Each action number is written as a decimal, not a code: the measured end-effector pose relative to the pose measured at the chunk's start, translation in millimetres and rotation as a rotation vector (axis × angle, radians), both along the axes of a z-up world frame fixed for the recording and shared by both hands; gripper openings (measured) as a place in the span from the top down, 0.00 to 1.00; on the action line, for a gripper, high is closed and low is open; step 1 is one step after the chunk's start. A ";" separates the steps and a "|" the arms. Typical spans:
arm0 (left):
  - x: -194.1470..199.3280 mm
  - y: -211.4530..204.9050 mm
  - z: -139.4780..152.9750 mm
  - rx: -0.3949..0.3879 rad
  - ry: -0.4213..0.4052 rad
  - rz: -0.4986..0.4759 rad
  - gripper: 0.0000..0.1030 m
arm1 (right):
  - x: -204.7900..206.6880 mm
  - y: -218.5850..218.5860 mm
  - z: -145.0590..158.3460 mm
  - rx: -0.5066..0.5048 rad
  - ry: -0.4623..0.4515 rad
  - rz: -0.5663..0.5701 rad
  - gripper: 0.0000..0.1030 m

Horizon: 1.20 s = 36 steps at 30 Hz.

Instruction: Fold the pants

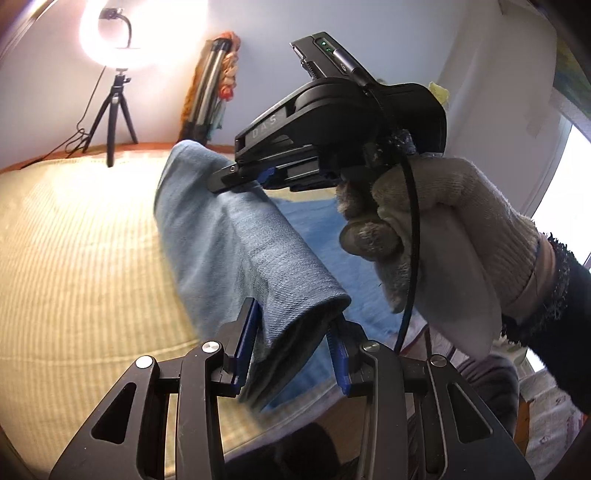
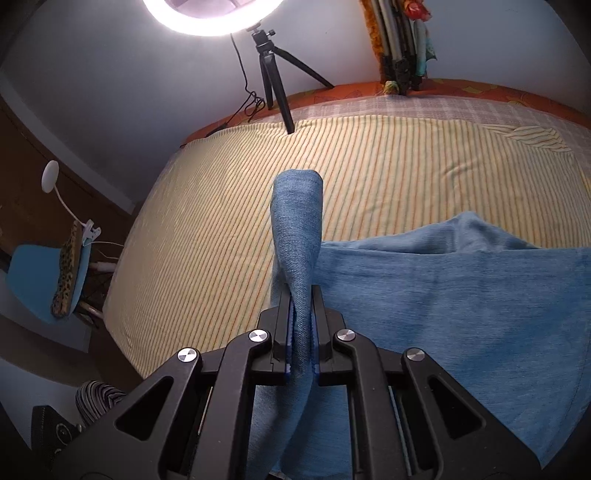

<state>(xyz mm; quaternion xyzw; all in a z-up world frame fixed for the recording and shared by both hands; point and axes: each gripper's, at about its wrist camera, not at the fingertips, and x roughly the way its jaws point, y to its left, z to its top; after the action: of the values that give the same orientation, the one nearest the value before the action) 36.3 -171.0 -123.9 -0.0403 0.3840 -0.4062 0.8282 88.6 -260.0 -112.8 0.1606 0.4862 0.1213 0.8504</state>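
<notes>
one pair of blue denim pants (image 2: pixel 443 295) lies on the bed (image 2: pixel 369 155), and part of it is lifted off the cover as a raised fold held by both grippers. in the left wrist view the lifted cloth (image 1: pixel 229 236) runs as a hanging band from the near gripper up to the far one. the left gripper (image 1: pixel 295 343) has the hemmed edge of the fabric between its two blue-padded fingers (image 1: pixel 245 332), which stand fairly wide apart around the bunched cloth; whether they truly pinch it cannot be told. the right gripper (image 2: pixel 301 321) has its fingers drawn close together, clamped on a narrow upright fold of denim that rises in a loop above them. in the left view the right gripper (image 1: pixel 251 177) shows from the side, its tip touching the far end of the band, held by a right hand (image 1: pixel 424 236) in a pale knit glove with a dark sleeve at the wrist. the letters "d a s" can be read on its black body, and two small green lights glow on the unit on top. a black cable runs down past the glove. the bed carries a yellow striped cover, with a checked layer and an orange edge at the far side. one lit ring light (image 2: pixel 210 18) on one black tripod (image 2: pixel 275 81) stands at the far edge by the wall. a bundle of folded stands (image 2: pixel 399 44) with coloured cloth leans beside it. left of the bed are one blue chair (image 2: pixel 33 273) with a leopard-print item on it and one small white clip lamp (image 2: pixel 51 177).
</notes>
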 end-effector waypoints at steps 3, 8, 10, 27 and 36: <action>-3.7 -8.1 1.3 -0.022 -0.010 0.017 0.66 | -2.3 -13.8 4.1 0.016 -0.005 -0.019 0.92; -13.8 -19.6 2.7 -0.053 -0.041 0.087 0.51 | -6.9 -25.5 8.5 0.033 -0.010 -0.022 0.92; -18.9 -30.3 2.0 -0.034 -0.067 0.074 0.54 | -8.7 -26.2 9.6 0.023 -0.008 -0.014 0.92; -4.3 -50.5 -27.7 -0.109 -0.008 0.054 0.87 | -19.9 -79.4 4.2 0.008 0.040 -0.014 0.84; -8.9 -46.5 -27.2 -0.128 -0.024 0.049 0.87 | -1.3 -76.5 -30.4 0.111 0.111 0.019 0.67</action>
<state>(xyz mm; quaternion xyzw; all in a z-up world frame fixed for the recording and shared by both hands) 27.4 -217.5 -151.1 -0.0974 0.3462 -0.4101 0.8381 87.3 -336.5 -143.2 0.2094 0.5266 0.1470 0.8107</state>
